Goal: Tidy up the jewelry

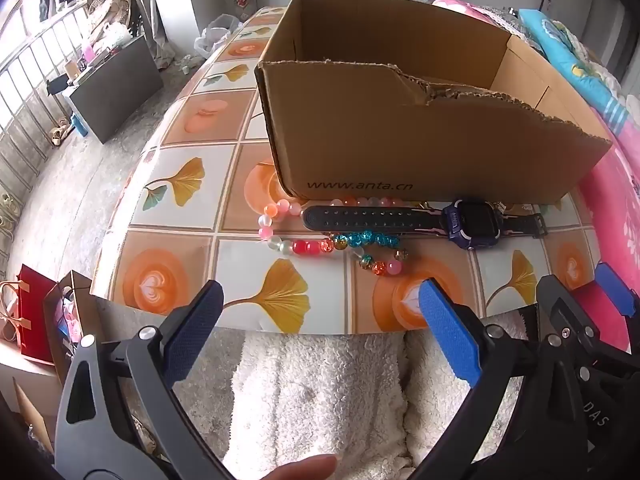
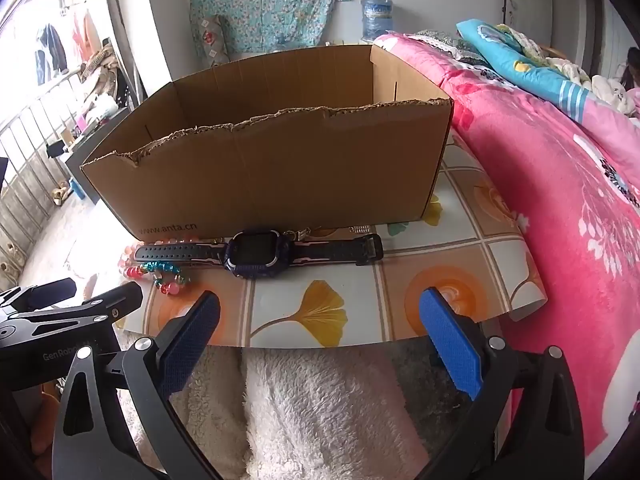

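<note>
Cardboard box [image 1: 400, 136] stands on the table [image 1: 180, 216]; watch [image 1: 468, 222] and beads [image 1: 320, 244] lie near it. Left gripper [image 1: 320, 328] and right gripper [image 2: 320, 336] hover near, jaws apart, empty.

Black tongs [image 1: 318, 320], blue pads [image 1: 450, 334], perhaps textured.

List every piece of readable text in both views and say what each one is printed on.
"www.anta.cn": on the front wall of the cardboard box, low at its left end.
"GenRobo...": on the left claw's body seen in the right wrist view; the rest is cut off.
"DAS": on the right claw's body seen in the left wrist view; only part of a word.
Water jug label: too blurred to read.
Smartwatch screen: dark, no text.
</note>
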